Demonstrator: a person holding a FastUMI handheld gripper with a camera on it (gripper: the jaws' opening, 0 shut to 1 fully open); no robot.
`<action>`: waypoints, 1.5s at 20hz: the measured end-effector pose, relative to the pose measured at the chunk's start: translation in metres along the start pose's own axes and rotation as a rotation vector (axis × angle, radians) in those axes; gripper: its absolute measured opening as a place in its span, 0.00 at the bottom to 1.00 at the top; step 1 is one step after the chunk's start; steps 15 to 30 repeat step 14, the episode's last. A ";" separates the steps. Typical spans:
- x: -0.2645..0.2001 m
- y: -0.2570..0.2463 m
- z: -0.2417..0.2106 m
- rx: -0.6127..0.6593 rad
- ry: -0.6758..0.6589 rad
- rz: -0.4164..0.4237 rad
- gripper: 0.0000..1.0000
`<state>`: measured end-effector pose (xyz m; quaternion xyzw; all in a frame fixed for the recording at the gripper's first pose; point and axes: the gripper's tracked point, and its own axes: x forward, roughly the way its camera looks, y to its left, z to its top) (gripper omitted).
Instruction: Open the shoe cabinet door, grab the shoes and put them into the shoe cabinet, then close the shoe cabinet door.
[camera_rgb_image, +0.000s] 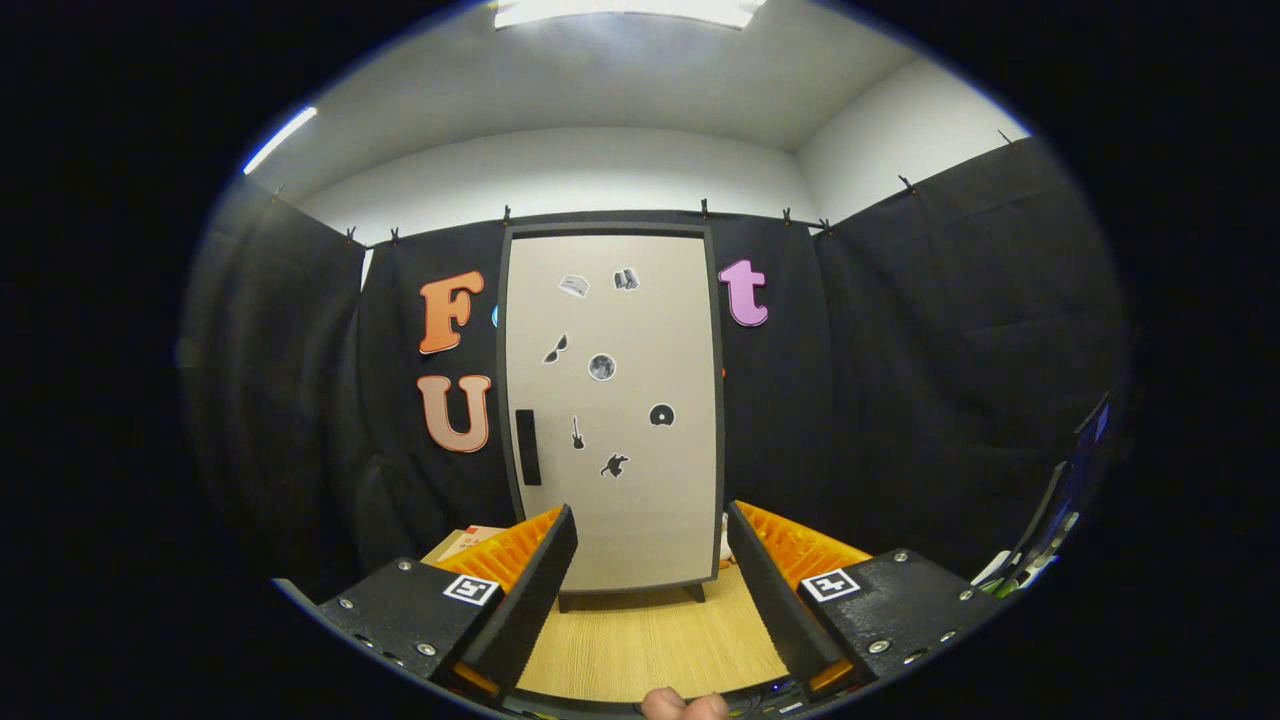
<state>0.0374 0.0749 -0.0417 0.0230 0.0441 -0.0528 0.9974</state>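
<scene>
The gripper (650, 560) is held wide apart with nothing between its fingers, one at about 7 o'clock and the other at about 5 o'clock, and bare wooden floor (650, 640) showing in the gap. Straight ahead at 12 o'clock, well beyond the fingertips, stands the shoe cabinet (612, 410), upright on short dark legs against the black booth wall (900, 380). Its pale door (640, 480) is closed within a dark frame and carries several small dark stickers (601, 367). A dark vertical handle (527, 447) sits on the door toward 9 o'clock from its middle. Near the cabinet's base at about 10 o'clock from the near finger lies a cardboard box (468, 541), partly hidden behind that finger. At the cabinet's lower corner toward 2 o'clock a small white thing (724, 540) peeks out, too hidden to identify; whether it is a shoe I cannot tell. A fingertip (684, 705) of the person shows at 6 o'clock.
</scene>
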 end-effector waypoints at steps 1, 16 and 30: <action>-0.006 -0.006 0.003 0.005 -0.005 -0.012 0.94; -0.007 -0.031 0.008 0.054 -0.027 -0.051 0.94; -0.007 -0.031 0.008 0.054 -0.027 -0.051 0.94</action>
